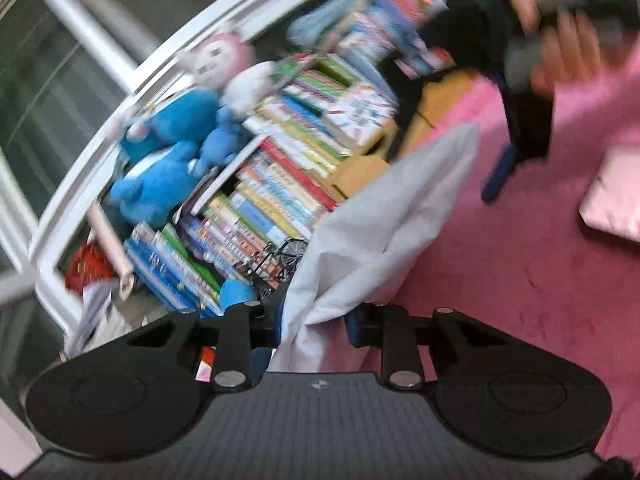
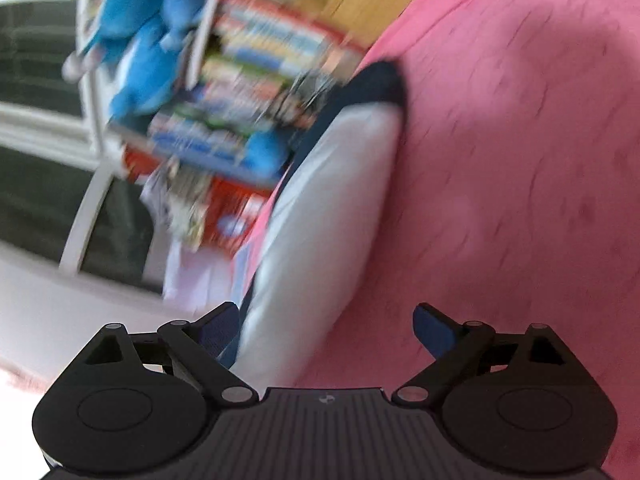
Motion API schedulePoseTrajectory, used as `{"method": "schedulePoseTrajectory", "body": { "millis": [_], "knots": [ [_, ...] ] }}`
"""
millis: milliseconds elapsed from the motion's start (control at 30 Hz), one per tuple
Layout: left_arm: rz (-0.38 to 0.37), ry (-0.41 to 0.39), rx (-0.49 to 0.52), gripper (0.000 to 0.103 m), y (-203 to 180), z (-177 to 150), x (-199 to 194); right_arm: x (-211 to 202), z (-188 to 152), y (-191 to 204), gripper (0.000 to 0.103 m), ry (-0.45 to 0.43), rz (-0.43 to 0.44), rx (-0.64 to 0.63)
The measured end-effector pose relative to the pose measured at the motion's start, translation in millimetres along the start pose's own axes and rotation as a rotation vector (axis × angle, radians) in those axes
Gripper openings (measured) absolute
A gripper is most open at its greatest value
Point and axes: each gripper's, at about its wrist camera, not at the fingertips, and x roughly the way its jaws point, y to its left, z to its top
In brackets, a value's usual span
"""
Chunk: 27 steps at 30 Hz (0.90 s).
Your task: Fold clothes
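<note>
Pale grey garment point(image 1: 372, 232), bunched, pinched between the closed-in blue pads of the left gripper point(image 1: 312, 320) and raised off the pink bedcover point(image 1: 500, 280). Right gripper point(image 2: 324, 328): jaws spread wide, nothing between them; the garment's white panel with dark blue edge lies just beside its left finger point(image 2: 218, 326). Beyond: rows of books point(image 1: 280, 168); blue plush toys point(image 1: 168, 160); white window frame point(image 1: 120, 92). Upper right, blurred hand point(image 1: 560, 52).

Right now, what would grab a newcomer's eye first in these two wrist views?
The bright pink bedcover fills the right side of both views. The left gripper is shut on a white garment rising from its jaws. Behind, at left, blue plush toys sit atop rows of colourful books; the right gripper stands open.
</note>
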Motion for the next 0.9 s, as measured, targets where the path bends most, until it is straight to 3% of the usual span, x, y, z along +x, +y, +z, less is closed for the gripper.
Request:
{"method": "schedulePoseTrajectory", "body": {
  "millis": [133, 233, 267, 333, 433, 533, 633, 700, 733, 800, 900],
  "knots": [
    [0.001, -0.007, -0.112, 0.025, 22, 3, 2, 34, 26, 4, 0.095, -0.026, -0.044, 0.028],
    [0.005, -0.019, -0.176, 0.024, 35, 2, 4, 64, 42, 9, 0.090, -0.011, 0.057, 0.058],
    [0.005, -0.022, -0.200, 0.023, 39, 2, 5, 75, 46, 11, 0.084, -0.001, 0.078, 0.071],
    [-0.020, -0.026, -0.247, 0.015, 45, 2, 6, 91, 50, 16, 0.043, 0.004, 0.025, 0.054],
    [-0.106, -0.034, -0.362, 0.010, 62, 7, -4, 92, 48, 35, 0.031, -0.025, -0.033, -0.050],
    [-0.210, -0.079, -0.435, 0.010, 72, 17, -29, 69, 46, 61, 0.029, -0.034, -0.009, -0.208],
    [-0.249, -0.127, -0.340, 0.011, 52, 25, -53, 51, 48, 72, 0.030, -0.019, 0.017, -0.324],
    [-0.281, -0.101, -0.291, 0.012, 31, 23, -55, 53, 49, 66, 0.037, 0.003, -0.054, -0.365],
    [-0.324, -0.065, -0.302, 0.015, 25, 21, -52, 57, 48, 61, 0.040, 0.016, -0.133, -0.366],
    [-0.416, 0.017, -0.345, 0.018, 16, 16, -47, 64, 45, 50, 0.056, 0.039, -0.274, -0.362],
    [-0.492, 0.077, -0.418, 0.021, 16, 8, -51, 45, 32, 44, 0.068, -0.013, -0.327, -0.382]
  ]
}}
